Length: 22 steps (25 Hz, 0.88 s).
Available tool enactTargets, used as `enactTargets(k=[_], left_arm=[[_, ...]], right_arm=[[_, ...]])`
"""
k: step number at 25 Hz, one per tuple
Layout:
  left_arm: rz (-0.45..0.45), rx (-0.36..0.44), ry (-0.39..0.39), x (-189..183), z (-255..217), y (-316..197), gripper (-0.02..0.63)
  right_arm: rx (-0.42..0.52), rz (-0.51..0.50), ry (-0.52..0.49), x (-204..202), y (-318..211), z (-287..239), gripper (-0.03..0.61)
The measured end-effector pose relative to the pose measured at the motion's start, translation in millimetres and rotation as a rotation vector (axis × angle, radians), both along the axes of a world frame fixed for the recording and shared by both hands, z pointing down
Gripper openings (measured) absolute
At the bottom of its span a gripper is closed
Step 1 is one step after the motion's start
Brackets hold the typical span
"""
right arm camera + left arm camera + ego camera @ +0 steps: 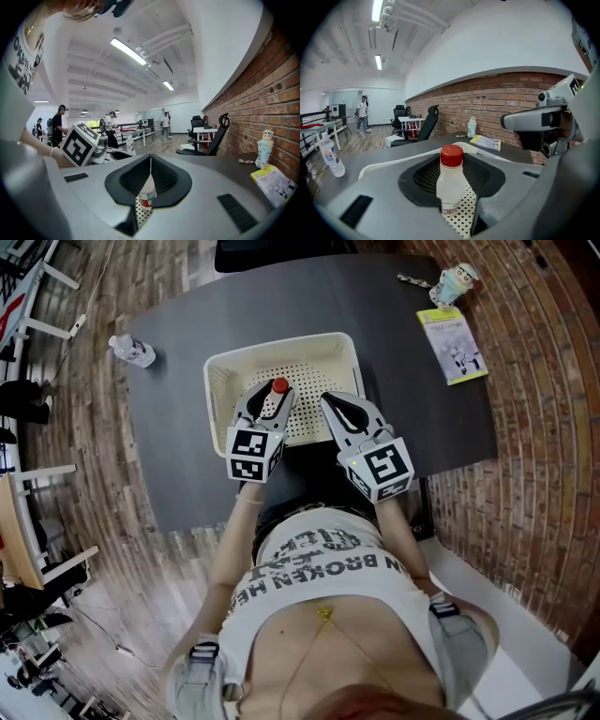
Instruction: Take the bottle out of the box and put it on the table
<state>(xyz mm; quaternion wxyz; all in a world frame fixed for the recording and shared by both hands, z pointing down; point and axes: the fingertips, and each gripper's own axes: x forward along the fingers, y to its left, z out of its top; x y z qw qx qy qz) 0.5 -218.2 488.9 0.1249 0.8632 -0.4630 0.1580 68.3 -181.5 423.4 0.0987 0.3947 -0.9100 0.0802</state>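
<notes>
My left hand-held gripper (pixel 273 397) is spread around the red-capped bottle (pixel 451 180), upright in the box (pixel 225 367), with a gap on its right side. Closing off-centre could tip it. The right hand-held gripper (pixel 330 401), pressed together, idles just right.

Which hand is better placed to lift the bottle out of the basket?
Left. The left gripper has its fingers open on either side of the bottle in the basket. The right gripper is shut and off to the bottle's side.
</notes>
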Motion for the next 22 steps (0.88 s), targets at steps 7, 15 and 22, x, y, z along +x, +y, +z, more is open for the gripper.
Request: enactTargets(k=[7, 15, 22], left_arm=[[-0.005, 0.007, 0.015, -2, 1, -1, 0.144], [0.010, 0.039, 0.002, -3, -4, -2, 0.144], [-0.003, 0.052, 0.017, -5, -23, -1, 0.144]], right_arm=[[-0.001, -0.013, 0.009, -3, 4, 2, 0.009], [0.002, -0.019, 0.018, 2, 8, -1, 0.010], [0.013, -0.038, 0.024, 7, 14, -3, 0.009]])
